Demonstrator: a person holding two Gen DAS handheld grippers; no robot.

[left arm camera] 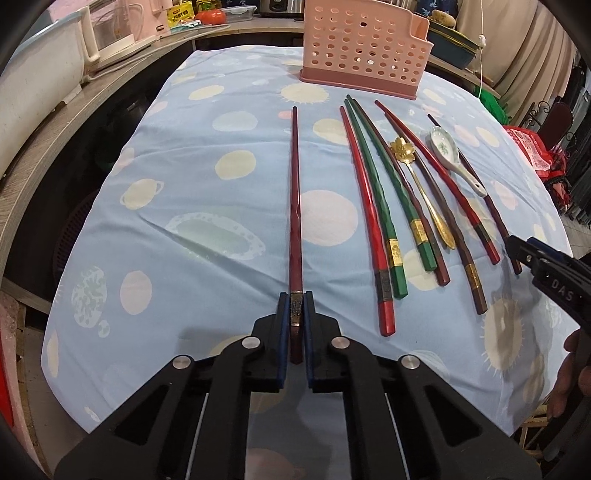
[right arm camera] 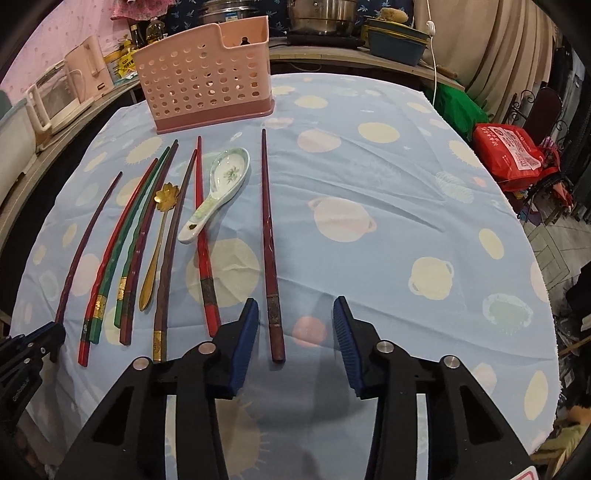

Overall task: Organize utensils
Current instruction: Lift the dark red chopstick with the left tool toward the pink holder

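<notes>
My left gripper point(left arm camera: 296, 295) is shut on the thick end of a dark red chopstick point(left arm camera: 294, 192) that points toward the pink perforated utensil holder point(left arm camera: 364, 48). In the right wrist view the same chopstick point(right arm camera: 86, 243) shows at far left with the left gripper point(right arm camera: 51, 338) at its end. My right gripper point(right arm camera: 295, 306) is open, its jaws on either side of the near end of another dark red chopstick point(right arm camera: 269, 236) that lies on the cloth. Between them lie several red, green and brown chopsticks point(left arm camera: 373, 206), a gold flower spoon point(right arm camera: 157, 243) and a white ceramic spoon point(right arm camera: 218, 188).
The table has a light blue patterned cloth point(right arm camera: 388, 177). The pink holder point(right arm camera: 203, 74) stands at the far edge. Behind are a counter with appliances point(left arm camera: 110, 29), pots point(right arm camera: 321, 14) and a blue basin point(right arm camera: 397, 40). A red bag point(right arm camera: 513, 155) lies off the right edge.
</notes>
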